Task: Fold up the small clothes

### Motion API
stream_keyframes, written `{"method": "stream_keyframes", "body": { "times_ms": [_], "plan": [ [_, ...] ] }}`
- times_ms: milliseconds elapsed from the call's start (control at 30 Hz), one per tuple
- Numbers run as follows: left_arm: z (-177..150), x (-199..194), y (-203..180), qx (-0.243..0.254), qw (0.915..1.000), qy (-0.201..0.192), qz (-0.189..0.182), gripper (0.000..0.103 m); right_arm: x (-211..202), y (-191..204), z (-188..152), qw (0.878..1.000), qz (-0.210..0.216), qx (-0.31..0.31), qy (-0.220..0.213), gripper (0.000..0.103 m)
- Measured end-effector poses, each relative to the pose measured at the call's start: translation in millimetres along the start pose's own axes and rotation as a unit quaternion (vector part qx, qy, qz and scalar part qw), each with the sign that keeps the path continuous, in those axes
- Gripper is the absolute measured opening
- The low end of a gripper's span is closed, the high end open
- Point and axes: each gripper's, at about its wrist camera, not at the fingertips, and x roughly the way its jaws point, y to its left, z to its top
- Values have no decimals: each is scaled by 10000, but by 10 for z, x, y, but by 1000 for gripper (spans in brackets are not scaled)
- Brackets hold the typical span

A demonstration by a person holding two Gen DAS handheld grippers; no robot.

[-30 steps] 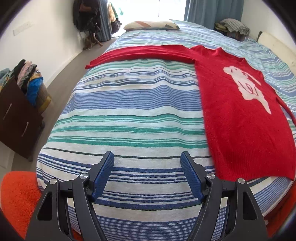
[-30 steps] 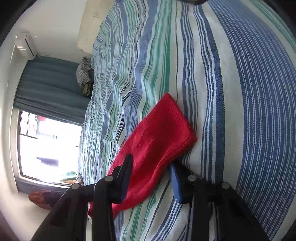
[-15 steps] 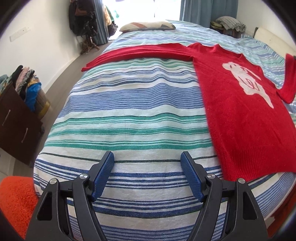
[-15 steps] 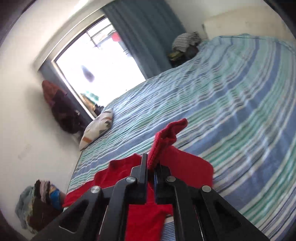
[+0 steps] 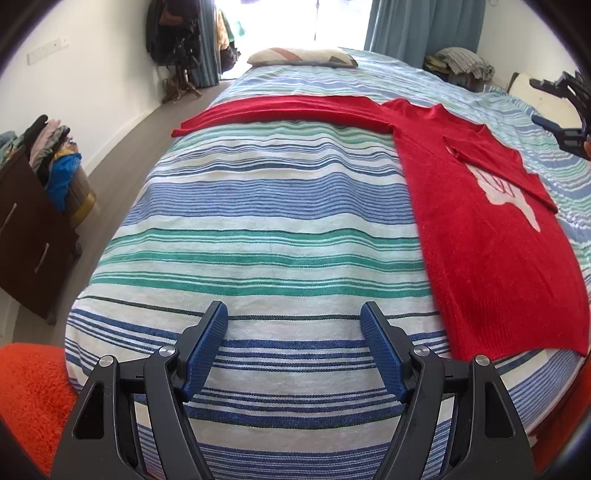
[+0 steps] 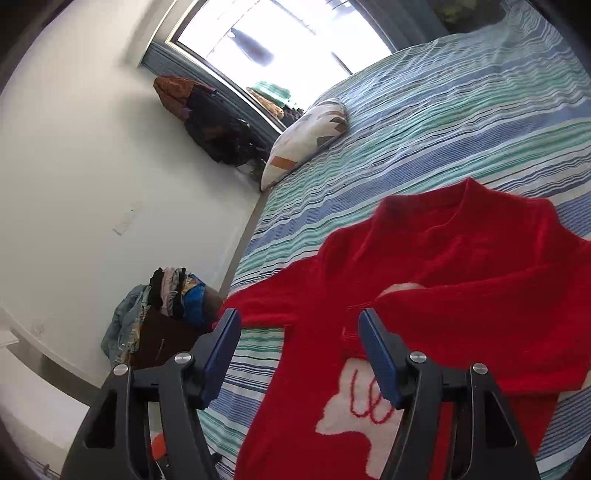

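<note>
Right gripper (image 6: 299,350): jaws apart, just been opening, nothing pinched between the blue pads; seen also at the far right edge of the left wrist view (image 5: 565,107), held above the bed. Left gripper (image 5: 295,347): spread wide, empty, poised over bare stripes at the near edge of the bed.

Directly ahead of and below the right gripper: red sweater (image 6: 424,295), laid flat on its back, white figure (image 6: 354,402) on the chest showing beside the right-hand pad. One sleeve (image 6: 498,306) folded across the chest, lying over the top of the white figure, cuff end just beyond the pads. From the left gripper: same red sweater (image 5: 491,251) ahead and to the right, hem toward the gripper, collar away; other sleeve (image 5: 280,110) stretched straight out to the left, well ahead of the pads.

Beneath all of it: striped bedspread (image 5: 266,206), blue, green and white. Far ahead of the left gripper, at the head of the bed: patterned pillow (image 5: 301,57). Left of the left gripper, on the floor: dark drawer unit (image 5: 26,229) heaped with clothes (image 5: 51,155); close by at lower left, orange shaggy fabric (image 5: 29,391). Beyond the pillow: bright window and blue curtain (image 5: 424,26).
</note>
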Motion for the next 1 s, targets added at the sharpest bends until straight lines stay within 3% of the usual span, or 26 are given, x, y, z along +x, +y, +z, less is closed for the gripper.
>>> {"method": "stream_keyframes", "body": {
  "times_ms": [133, 233, 267, 333, 400, 467, 567, 700, 800, 900, 1000],
  "plan": [
    [-15, 33, -65, 140, 9998, -4, 116, 81, -142, -638, -82, 9954, -664, 691, -81, 66],
    [-56, 56, -138, 337, 9990, 2, 283, 88, -18, -1279, -310, 9797, -1407, 1409, 219, 66],
    [-68, 61, -159, 394, 9986, 2, 350, 90, -18, -1452, -412, 9743, -1565, 1600, 260, 62],
    [-87, 64, -176, 446, 9981, 7, 424, 91, -158, -1529, -550, 9748, -1412, 1725, -79, 56],
    [-88, 55, -162, 411, 9984, 36, 389, 92, -344, -1348, -670, 9775, -1453, 1496, -307, 59],
    [-77, 52, -143, 366, 9988, 74, 330, 92, -517, -978, -840, 9847, -1466, 862, -372, 60],
    [-72, 73, -135, 335, 9989, 117, 306, 94, -631, -294, -1252, 9857, -1646, -222, -288, 66],
    [-82, 93, -157, 371, 9985, 169, 355, 95, -427, 206, -1969, 9760, -1889, -1079, -89, 71],
    [-67, 65, -153, 358, 9986, 241, 308, 95, -89, 162, -2362, 9593, -2526, -1120, 577, 71],
    [73, -75, -98, 192, 9997, 166, 45, 95, -219, 374, -2363, 9538, -2505, -1621, 356, 71],
    [469, -190, 51, -261, 9988, -92, -397, 95, -395, 533, -2327, 9490, -2570, -1823, -132, 71]
  ]
}}
